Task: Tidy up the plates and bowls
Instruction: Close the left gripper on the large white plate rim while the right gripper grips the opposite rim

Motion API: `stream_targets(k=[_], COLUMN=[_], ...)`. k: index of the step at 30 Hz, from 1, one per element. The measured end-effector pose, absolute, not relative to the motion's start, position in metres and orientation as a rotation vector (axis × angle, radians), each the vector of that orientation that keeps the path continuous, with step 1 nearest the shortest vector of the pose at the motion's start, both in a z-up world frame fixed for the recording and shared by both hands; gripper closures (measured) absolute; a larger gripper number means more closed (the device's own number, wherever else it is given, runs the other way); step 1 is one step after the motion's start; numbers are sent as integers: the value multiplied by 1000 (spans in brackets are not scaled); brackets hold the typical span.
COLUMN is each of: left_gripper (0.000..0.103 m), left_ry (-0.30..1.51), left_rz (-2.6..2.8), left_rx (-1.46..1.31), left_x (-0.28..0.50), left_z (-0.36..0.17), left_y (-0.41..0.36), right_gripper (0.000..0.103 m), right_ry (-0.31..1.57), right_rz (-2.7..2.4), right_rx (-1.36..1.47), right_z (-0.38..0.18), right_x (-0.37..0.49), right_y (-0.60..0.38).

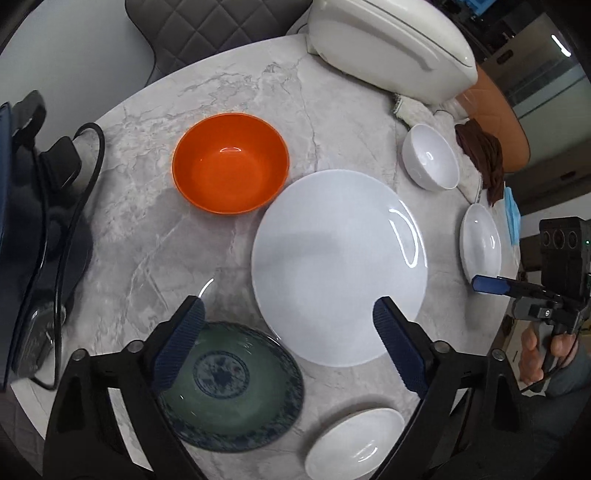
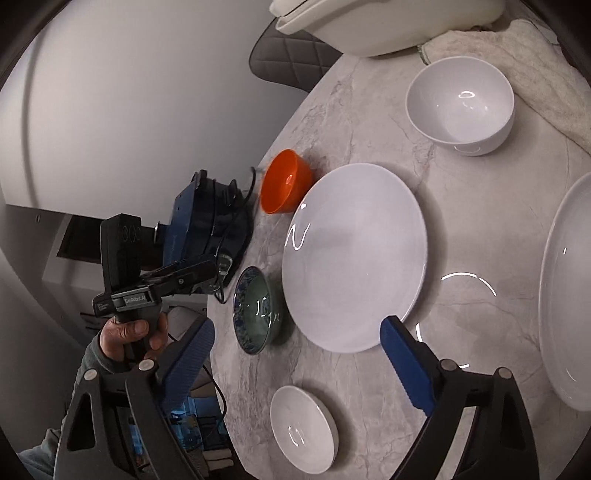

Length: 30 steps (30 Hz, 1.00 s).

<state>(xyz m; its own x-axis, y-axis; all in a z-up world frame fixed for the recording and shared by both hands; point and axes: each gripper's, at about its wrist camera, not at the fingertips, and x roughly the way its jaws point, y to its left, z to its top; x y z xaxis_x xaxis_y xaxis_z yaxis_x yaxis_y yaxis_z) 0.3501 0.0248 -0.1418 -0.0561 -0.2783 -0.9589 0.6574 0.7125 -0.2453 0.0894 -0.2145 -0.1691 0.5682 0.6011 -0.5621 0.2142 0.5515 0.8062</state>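
Note:
A large white plate (image 1: 340, 266) lies mid-table, also in the right wrist view (image 2: 354, 254). An orange bowl (image 1: 231, 162) (image 2: 282, 186) stands behind it. A green patterned bowl (image 1: 229, 380) (image 2: 256, 308) sits near the front edge. A small white dish (image 1: 354, 441) (image 2: 303, 428), a white bowl (image 1: 430, 157) (image 2: 460, 105) and another white plate (image 1: 480, 243) (image 2: 567, 291) are spread around. My left gripper (image 1: 288, 339) is open above the green bowl and large plate. My right gripper (image 2: 295, 362) is open above the table's near side, empty.
A white appliance (image 1: 391, 44) and a towel (image 2: 546, 88) sit at the table's far side. A brown cloth (image 1: 482, 158) lies by the white bowl. A dark blue device with a cable (image 1: 33, 229) occupies the left edge. A quilted chair (image 1: 207, 33) stands behind.

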Motion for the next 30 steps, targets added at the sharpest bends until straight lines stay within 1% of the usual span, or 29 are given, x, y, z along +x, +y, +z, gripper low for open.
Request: stream_targets(k=[1,2,7,8,14,16,18,19,21,22,23,25,27,29,30], left_gripper=[23,30,30,30,30,37,47,51,67,67,67,71,71,72,72], left_ry=[1451,1466,1513,1522,1566,1585,1598,1604,1627,1630,1631,1642,1648,1647,1647], left_rz=[-809,-835,-908,-916,-950,-997,-1036,-1046,-1054,-1052,-1053,-1054,-1059,-1061,-1064], left_rx=[337,337,414,424,436,414,408,413,415,418,413,378,336,327,323], left_x=[357,365,375,377,389,389,384,382,378,377,375,374,376,375,374], left_z=[-150,-158,-196,-202,-238,-247,-255,-260,-269,-273,-275,-281,-285,-288,-289], left_y=[22,20,9,7,-1,-3,-9,-11,-16,-18,-21,-23,-24,-29,-30], right_gripper=[11,11,11,13,14,15,15,15,15,15,18,23,27,35,36], right_ry=[969,967,990,1000,1010,1019,1014,1012,1027,1032,1040,1046,1034,1027,1024], right_rz=[253,227,123,110,37,13,-7,-9,-27,-34,-42,-41,-36,-35,-26], right_rx=[995,996,1035,1039,1016,1016,1011,1021,1026,1026,1027,1037,1032,1045,1060], right_z=[-172,-176,-202,-207,-222,-226,-229,-232,-238,-241,-244,-248,-250,-254,-256], right_x=[92,95,101,102,103,102,100,99,99,100,101,104,107,110,112], right_y=[-215,-217,-225,-225,-224,-224,-226,-228,-228,-229,-227,-227,-227,-230,-231])
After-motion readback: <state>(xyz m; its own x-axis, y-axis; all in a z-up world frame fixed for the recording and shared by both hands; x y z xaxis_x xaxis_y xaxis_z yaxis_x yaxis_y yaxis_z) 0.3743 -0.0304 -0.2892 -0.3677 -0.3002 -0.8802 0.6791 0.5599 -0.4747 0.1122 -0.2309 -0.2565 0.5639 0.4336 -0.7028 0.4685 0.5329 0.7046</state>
